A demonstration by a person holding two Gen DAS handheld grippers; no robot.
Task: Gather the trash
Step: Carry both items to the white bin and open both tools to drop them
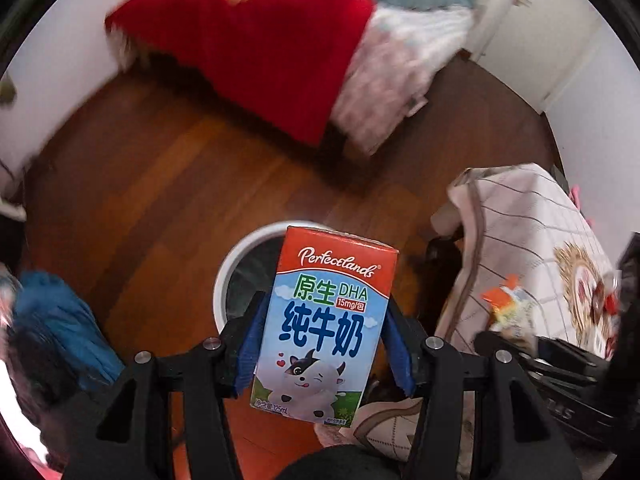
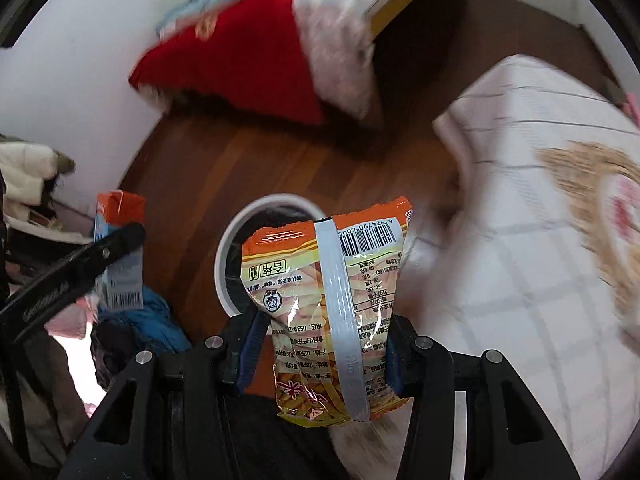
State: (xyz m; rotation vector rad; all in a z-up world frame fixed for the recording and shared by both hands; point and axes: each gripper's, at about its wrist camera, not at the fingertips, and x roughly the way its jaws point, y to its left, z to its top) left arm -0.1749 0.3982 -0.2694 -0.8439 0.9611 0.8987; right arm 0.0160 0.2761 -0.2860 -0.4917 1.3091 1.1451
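Observation:
My left gripper (image 1: 322, 340) is shut on a small milk carton (image 1: 324, 320) with a red top and a cartoon cow, held upright above a white round bin (image 1: 232, 264) on the wooden floor. My right gripper (image 2: 324, 344) is shut on an orange snack wrapper (image 2: 328, 308) with a barcode, held above the same bin (image 2: 228, 240). In the right wrist view the left gripper (image 2: 80, 264) with the carton (image 2: 120, 248) shows at the left. In the left wrist view the snack wrapper (image 1: 504, 304) shows at the right.
A bed with a red blanket (image 1: 272, 52) and pale bedding stands across the wooden floor (image 1: 160, 184). A table with a checked cloth (image 1: 532, 248) is at the right. Blue clothing (image 1: 60, 320) lies at the left. White walls surround the room.

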